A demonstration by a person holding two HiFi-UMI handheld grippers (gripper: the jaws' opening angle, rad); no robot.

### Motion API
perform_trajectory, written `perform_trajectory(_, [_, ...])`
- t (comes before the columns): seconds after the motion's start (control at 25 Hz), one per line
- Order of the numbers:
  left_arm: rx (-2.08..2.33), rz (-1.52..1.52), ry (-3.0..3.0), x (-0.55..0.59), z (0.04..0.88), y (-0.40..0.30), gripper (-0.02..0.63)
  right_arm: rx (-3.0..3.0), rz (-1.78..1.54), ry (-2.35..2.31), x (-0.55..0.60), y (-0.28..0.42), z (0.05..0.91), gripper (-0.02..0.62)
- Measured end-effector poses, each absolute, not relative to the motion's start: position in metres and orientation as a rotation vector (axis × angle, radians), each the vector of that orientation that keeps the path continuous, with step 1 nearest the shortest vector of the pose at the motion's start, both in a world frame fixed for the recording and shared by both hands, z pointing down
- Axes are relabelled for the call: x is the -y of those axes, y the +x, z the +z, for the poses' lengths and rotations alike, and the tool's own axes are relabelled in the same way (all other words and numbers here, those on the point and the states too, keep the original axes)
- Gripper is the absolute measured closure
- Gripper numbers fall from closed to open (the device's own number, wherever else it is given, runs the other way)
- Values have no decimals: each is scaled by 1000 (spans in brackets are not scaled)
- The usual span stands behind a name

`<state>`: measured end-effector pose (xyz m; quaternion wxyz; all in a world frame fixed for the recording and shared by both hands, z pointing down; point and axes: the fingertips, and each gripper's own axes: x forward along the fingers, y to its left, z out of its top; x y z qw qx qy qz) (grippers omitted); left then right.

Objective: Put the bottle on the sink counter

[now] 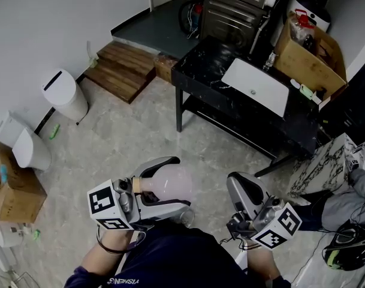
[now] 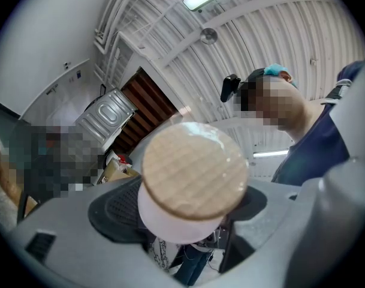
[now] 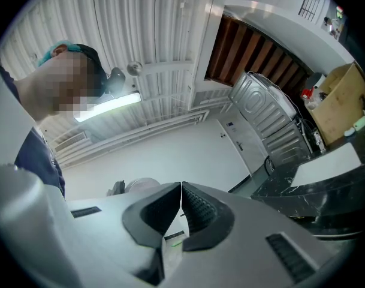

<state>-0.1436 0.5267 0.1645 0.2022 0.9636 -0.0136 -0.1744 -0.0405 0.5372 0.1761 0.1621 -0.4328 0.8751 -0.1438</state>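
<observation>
Bottle (image 1: 168, 181) count is one: a round-bellied, pale pink frosted thing lying on its side in the air above the grey floor, low in the head view at about 6 o'clock. It is closed by one flat, round stopper (image 2: 194, 170) that looks like cork or pale wood, with a faint grid on its face. We hold two grippers. The left gripper (image 1: 180, 186) has its two grey jaws clamped on the bottle's neck just behind the stopper, with the dark ribbed pads pressing from either side. The right gripper (image 3: 181, 189) sits at 3 o'clock from the bottle, apart from it, its jaws pressed together with only a hairline slit between the ribbed pads and nothing between them. Each gripper carries one cube with black-and-white square markers.

At about 1 o'clock from the bottle, well apart from it, stands the one sink counter (image 1: 209, 71), a black top with white veining on dark legs, with one white rectangular basin (image 1: 256, 86) set into it. One open cardboard box (image 1: 311, 62) stands at its far end. At 11 o'clock lies one stepped platform of brown wooden planks (image 1: 123, 69). At 9 to 10 o'clock we count two smooth white bins (image 1: 65, 94), and below them one more brown cardboard carton (image 1: 15, 195).
</observation>
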Motion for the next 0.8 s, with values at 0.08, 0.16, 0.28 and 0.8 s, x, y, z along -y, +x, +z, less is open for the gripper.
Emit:
perform_trajectory(0.08, [48,-486,2688,-525,166,-141,212,-2496,-416,-1228,-536,-37,178,569])
perform_trajectory(0.16, [54,-487,2687,-523,167,-138,212,-2496,-421,-1220,-534,-34,178,569])
perform_trajectory(0.28, [59,-485,2686,-520,168,-132,212,-2493,-430,-1215,-531,-28,180,569])
perform_trajectory(0.8, [100,-494,2678,-481,178,-121,212,-2482,-464,-1212,-497,-8,191,569])
